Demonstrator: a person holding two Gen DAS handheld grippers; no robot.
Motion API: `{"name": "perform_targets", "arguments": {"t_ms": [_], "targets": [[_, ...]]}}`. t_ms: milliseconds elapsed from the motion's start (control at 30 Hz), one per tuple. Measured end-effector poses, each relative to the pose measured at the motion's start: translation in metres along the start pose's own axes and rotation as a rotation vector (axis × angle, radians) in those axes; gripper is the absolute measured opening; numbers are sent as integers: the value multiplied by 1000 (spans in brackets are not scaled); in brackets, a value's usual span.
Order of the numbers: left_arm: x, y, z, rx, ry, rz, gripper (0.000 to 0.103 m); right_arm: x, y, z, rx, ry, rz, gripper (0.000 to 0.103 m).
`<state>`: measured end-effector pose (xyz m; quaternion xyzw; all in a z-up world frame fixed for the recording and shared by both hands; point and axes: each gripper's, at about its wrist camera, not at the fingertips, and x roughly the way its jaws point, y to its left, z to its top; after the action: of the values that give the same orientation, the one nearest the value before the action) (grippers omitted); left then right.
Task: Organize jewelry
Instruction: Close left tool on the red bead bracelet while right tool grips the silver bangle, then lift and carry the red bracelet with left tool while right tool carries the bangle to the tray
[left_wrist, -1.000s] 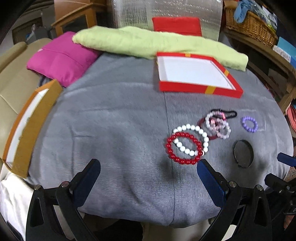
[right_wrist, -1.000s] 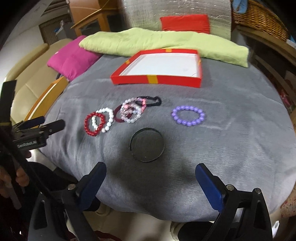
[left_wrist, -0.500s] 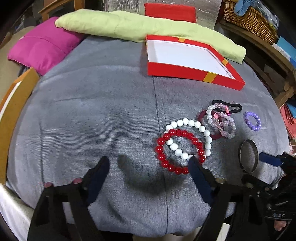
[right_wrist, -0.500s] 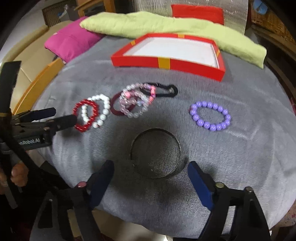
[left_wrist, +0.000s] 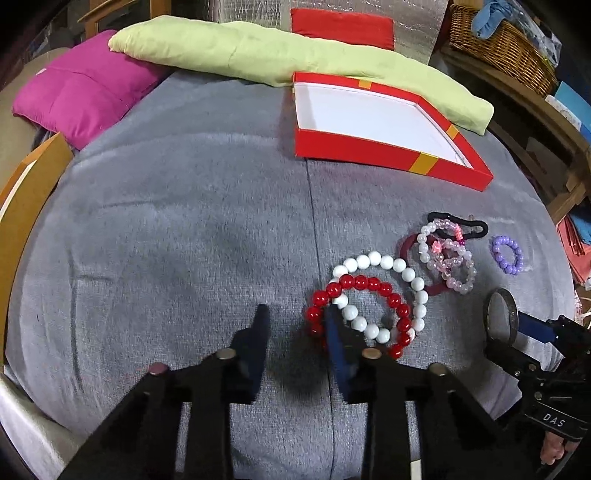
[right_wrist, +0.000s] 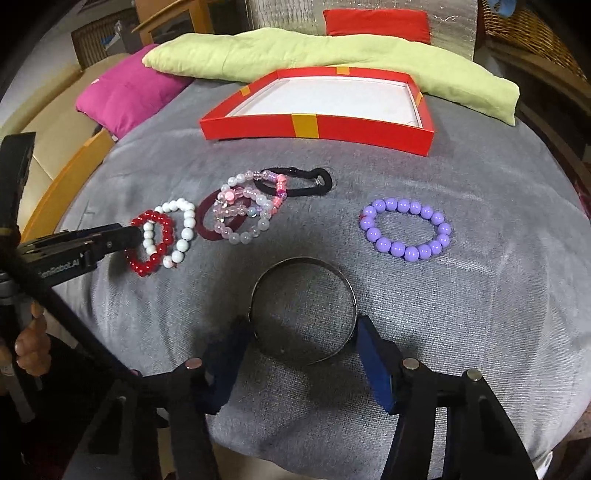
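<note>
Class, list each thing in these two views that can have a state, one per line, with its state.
Red box: open, nothing inside.
Red bead bracelet: on the cloth, overlapping the white bead bracelet.
Metal bangle: flat, between the right gripper fingers.
Left gripper: closing at the red bracelet's edge.
Right gripper: closing.
Purple bracelet: lying apart, untouched.

Two close downward views (shared bracelets (left_wrist: 364, 312))

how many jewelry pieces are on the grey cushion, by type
Opaque bead bracelets: 3: red, white, purple
Pale translucent bead bracelets, tangled: count unclear
Metal bangle: 1
Elastic bands: 2: black, maroon
Total: at least 7
</note>
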<state>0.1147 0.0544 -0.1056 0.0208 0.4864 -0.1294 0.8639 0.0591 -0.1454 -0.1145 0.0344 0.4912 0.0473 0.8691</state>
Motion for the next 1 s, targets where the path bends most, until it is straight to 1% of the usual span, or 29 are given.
{"name": "perform_targets", "arguments": {"t_ms": [33,67,133,167,300,467,633,733,1000], "targets": [[0,1,0,0,-4,-3,19,-2,-1,-2,4,-2,0,61],[1,1,1,3,-6,-9,17,-3,-2,-2,12,-6,9,61],[3,0,4,8,-8,-23,10,-5,-5,-1,27,-10,23,61],[4,-1,5,11,-6,-26,9,-6,-6,0,35,-15,29,61],[4,-2,7,8,-16,-50,9,-8,-11,0,61,-23,42,61],[2,-3,11,10,-40,-47,9,-15,-18,3,95,-45,70,61],[-7,-6,15,15,-97,-41,9,-24,-25,6,122,-82,97,61],[-13,-7,17,16,-129,-52,9,-27,-28,10,137,-99,107,61],[-28,-14,27,55,-221,-69,9,-29,-29,29,153,-145,112,61]]}}
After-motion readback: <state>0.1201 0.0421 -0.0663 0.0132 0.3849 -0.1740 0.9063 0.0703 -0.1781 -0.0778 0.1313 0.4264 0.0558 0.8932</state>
